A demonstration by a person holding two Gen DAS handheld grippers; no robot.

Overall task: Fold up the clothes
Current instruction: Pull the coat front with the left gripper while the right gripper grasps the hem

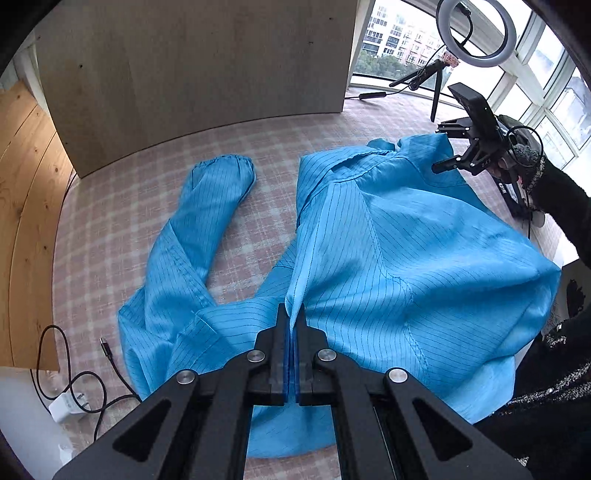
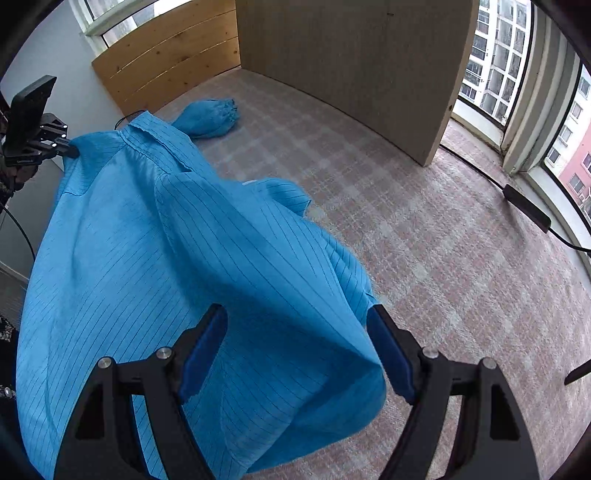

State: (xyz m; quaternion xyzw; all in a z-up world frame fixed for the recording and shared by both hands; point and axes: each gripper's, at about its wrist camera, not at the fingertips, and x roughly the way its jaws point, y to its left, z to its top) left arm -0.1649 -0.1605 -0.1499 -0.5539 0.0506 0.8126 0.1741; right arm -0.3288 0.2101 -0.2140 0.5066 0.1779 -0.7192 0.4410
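Note:
A bright blue pinstriped jacket [image 1: 399, 251] lies on the pink checked cloth [image 1: 258, 147], with one sleeve [image 1: 207, 206] stretched out to the left and its cuff at the far end. My left gripper [image 1: 294, 310] is shut on a raised fold of the jacket near its front edge; the right wrist view shows this same gripper [image 2: 72, 149] pinching the fabric at far left. My right gripper [image 2: 295, 310] stands wide open, and jacket fabric [image 2: 166, 240] billows between its blue pads without being pressed. In the left wrist view the right gripper [image 1: 440, 149] hovers by the collar end.
A pale board [image 1: 203, 74] stands upright at the back and a pine panel [image 1: 26, 221] at the left. A ring light on a tripod [image 1: 476, 33] is by the windows. A black cable with a white charger [image 1: 66, 406] lies near left. A black cable block [image 2: 526, 206] rests at right.

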